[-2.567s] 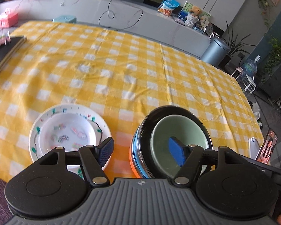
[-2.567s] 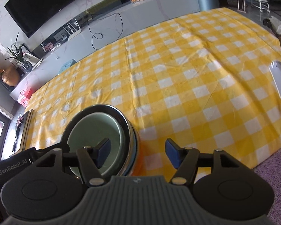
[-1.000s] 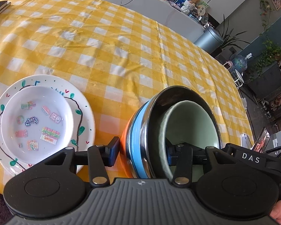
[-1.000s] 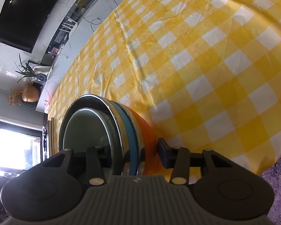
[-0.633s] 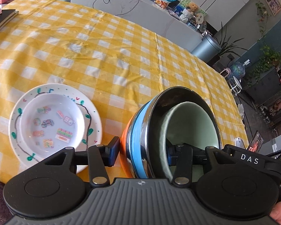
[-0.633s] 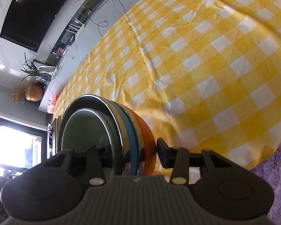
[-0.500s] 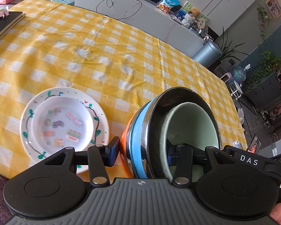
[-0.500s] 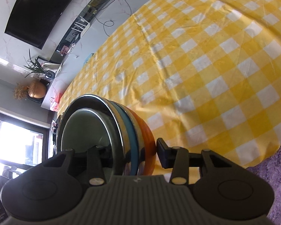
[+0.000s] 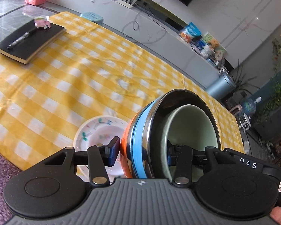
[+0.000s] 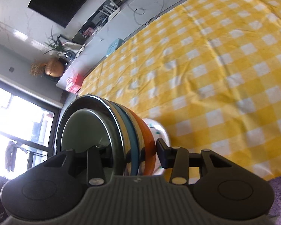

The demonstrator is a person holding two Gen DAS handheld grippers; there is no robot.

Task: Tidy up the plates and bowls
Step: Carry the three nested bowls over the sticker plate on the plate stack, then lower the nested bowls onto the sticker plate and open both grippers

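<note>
Both tools pinch the nested bowls [image 9: 178, 129] by opposite sides of the rim: the left tool [image 9: 142, 154] and the right tool [image 10: 131, 153] each have one finger inside the green bowl and one against the orange outer wall. The stack hangs tilted in the air, partly over the plate [image 9: 97, 131] lying on the yellow-checked surface [image 9: 65, 86]. The step looks like carrying the bowls onto the plate; next they need levelling, centring over it and an even lowering. The plate sits near the surface's near edge, so little margin there. Farther in, the cloth is bare as far as the notebook [image 9: 30, 39], well apart
</note>
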